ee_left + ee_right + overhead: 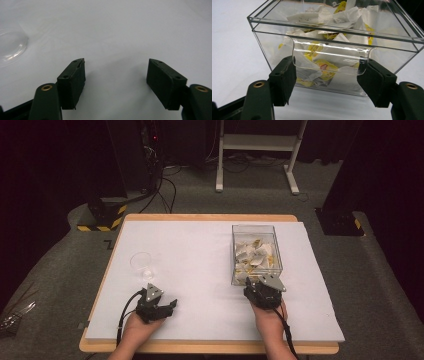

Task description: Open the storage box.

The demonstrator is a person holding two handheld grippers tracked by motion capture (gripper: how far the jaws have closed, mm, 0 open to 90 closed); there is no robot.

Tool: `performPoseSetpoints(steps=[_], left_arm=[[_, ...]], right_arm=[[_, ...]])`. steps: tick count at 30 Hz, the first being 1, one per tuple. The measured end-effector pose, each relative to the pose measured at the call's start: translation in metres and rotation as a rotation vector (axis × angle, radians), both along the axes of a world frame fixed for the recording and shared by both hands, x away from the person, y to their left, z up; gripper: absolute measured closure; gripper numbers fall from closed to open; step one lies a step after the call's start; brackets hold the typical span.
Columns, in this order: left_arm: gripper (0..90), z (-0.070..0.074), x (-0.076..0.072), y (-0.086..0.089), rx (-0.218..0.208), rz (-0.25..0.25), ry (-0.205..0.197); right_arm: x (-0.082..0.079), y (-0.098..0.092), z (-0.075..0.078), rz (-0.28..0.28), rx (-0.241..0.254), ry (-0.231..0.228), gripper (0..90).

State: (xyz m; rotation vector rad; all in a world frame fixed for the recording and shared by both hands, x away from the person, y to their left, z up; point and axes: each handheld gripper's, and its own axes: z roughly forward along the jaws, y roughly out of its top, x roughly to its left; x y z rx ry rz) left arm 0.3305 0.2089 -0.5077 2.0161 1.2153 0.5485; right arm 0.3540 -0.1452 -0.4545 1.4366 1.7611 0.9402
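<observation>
White-covered wooden tabletop (200, 255): clear square plastic box (256, 254) of white and yellow paper sachets (324, 67) at right; small clear plastic cup (142, 265) at left. Left tool (165, 308): released, jaws wide apart over bare surface near the cup. Right tool (256, 288): released, jaws flanking the box's near-wall handle tab (329, 60).

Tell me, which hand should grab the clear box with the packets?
Probably right. The right gripper sits at the clear box, its open fingers beside the box's front handle. The left gripper is farther away, by the clear cup.
</observation>
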Motion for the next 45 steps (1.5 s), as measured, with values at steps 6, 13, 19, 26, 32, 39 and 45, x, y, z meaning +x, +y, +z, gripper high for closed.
performPoseSetpoints(steps=[6, 13, 19, 26, 32, 39, 45], left_arm=[[31.5, 0.0, 0.0, 0.0, 0.0, 0.0, 0.0], [31.5, 0.0, 0.0, 0.0, 0.0, 0.0, 0.0], [31.5, 0.0, 0.0, 0.0, -0.002, 0.001, 0.001], [31.4, 0.0, 0.0, 0.0, -0.001, 0.0, 0.0], [31.4, 0.0, 0.0, 0.0, -0.001, 0.0, 0.0], [31.4, 0.0, 0.0, 0.0, 0.0, 0.001, 0.0], [31.5, 0.0, 0.0, 0.0, 0.0, 0.001, 0.0]], right_arm=[[-0.006, -0.001, 0.0, 0.006, 0.002, -0.002, 32.5], [-0.014, -0.002, -0.001, 0.014, 0.005, -0.008, 32.6], [-0.021, -0.003, -0.001, 0.017, 0.009, -0.012, 32.6], [-0.03, -0.004, -0.002, 0.022, 0.009, -0.015, 32.7], [-0.038, -0.005, -0.003, 0.025, 0.01, -0.019, 32.7], [-0.047, -0.005, -0.003, 0.027, 0.008, -0.021, 32.6], [-0.051, -0.005, -0.003, 0.026, 0.009, -0.02, 32.6]])
